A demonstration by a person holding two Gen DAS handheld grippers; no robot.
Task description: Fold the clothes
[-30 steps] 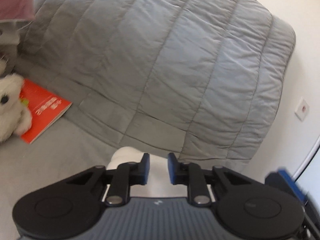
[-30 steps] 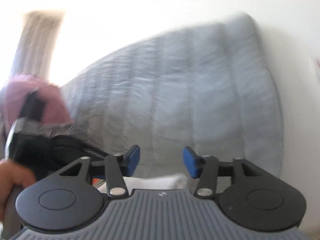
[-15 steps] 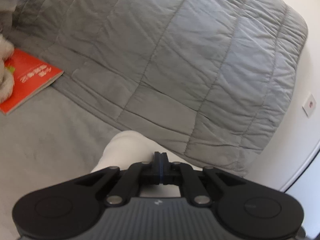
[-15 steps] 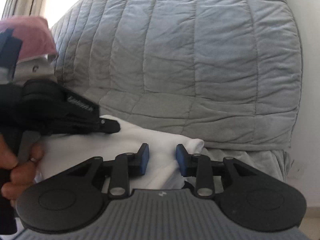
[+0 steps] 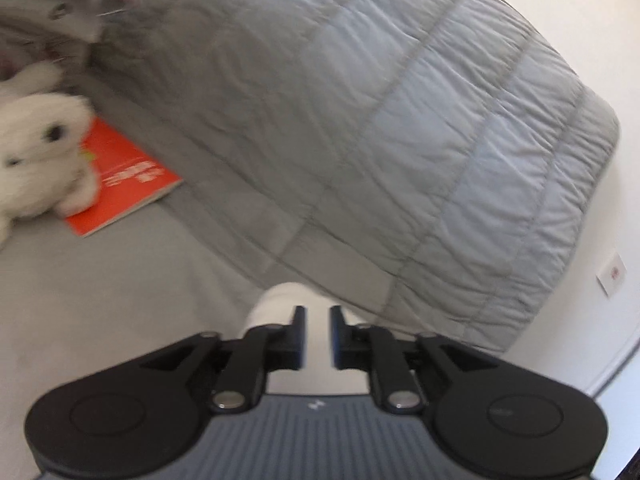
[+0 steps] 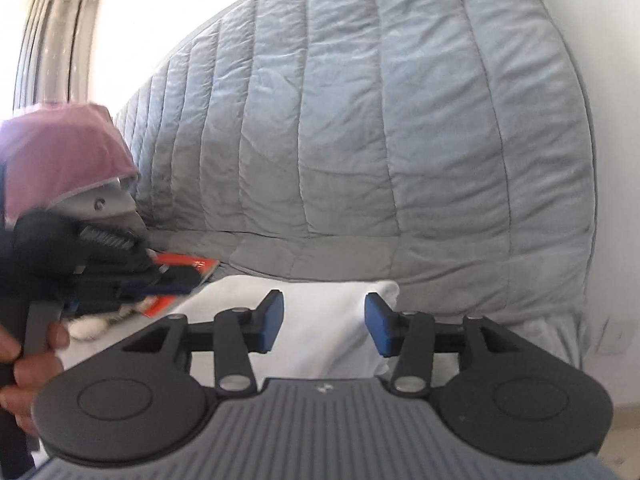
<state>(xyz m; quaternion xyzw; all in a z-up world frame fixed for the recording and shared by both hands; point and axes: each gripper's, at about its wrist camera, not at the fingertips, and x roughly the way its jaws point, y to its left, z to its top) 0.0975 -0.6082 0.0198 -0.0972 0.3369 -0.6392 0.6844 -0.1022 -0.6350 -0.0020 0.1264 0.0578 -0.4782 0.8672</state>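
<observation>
A big grey quilt (image 6: 360,120) is heaped on the bed, and the white cloth (image 6: 320,320) lies flat just in front of it, near a red book (image 5: 120,188) and a fluffy white toy (image 5: 36,152). The left gripper (image 5: 318,334) has just been opening, its fingers a little apart over the cloth, pinching nothing; the right gripper (image 6: 324,322) has been opening too, fingers wide apart above the cloth. To fold well, each should grab a corner and lift together.

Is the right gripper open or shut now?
Open. The right gripper shows a wide gap between its blue pads, just widened, above the white garment, not pressing it.
</observation>
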